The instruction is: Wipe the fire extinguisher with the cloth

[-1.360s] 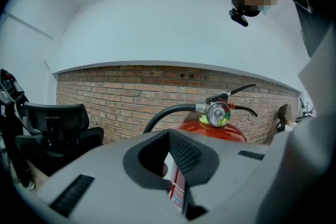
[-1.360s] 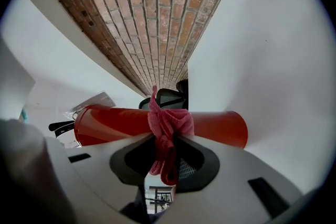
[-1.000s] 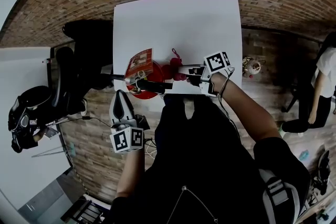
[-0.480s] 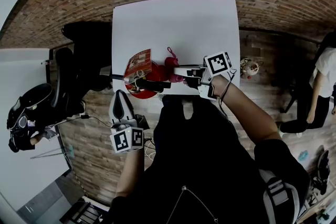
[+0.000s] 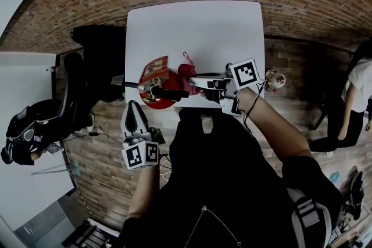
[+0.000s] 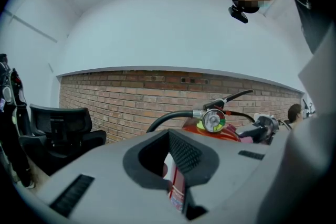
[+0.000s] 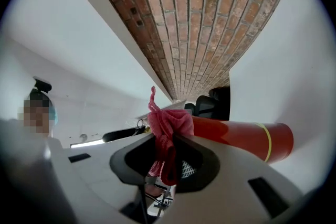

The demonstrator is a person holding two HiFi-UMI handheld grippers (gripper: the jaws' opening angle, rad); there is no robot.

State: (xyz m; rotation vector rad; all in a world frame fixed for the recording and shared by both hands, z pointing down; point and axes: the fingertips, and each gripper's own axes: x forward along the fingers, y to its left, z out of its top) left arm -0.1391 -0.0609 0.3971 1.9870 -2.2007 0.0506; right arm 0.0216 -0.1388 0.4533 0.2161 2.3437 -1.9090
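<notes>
A red fire extinguisher [image 5: 156, 85] with a black handle stands at the near edge of the white table [image 5: 197, 32]. My right gripper [image 5: 196, 82] reaches in from the right, shut on a pink cloth [image 5: 186, 73] that rests against the extinguisher's side. In the right gripper view the cloth [image 7: 167, 128] bunches between the jaws in front of the red cylinder [image 7: 236, 139]. My left gripper [image 5: 135, 119] hangs below the table edge, apart from the extinguisher, jaws together and empty. Over the jaws in its own view are the pressure gauge [image 6: 214, 120] and hose [image 6: 168, 116].
A black office chair [image 5: 96, 55] stands left of the table. Another white surface at the far left carries a dark helmet-like object [image 5: 26, 128]. A person [image 5: 357, 90] stands at the right edge. A small object [image 5: 278, 75] lies on the brick floor by the table's right side.
The right gripper has carried the cloth slightly left, closer along the extinguisher. The left gripper has stayed where it was.
</notes>
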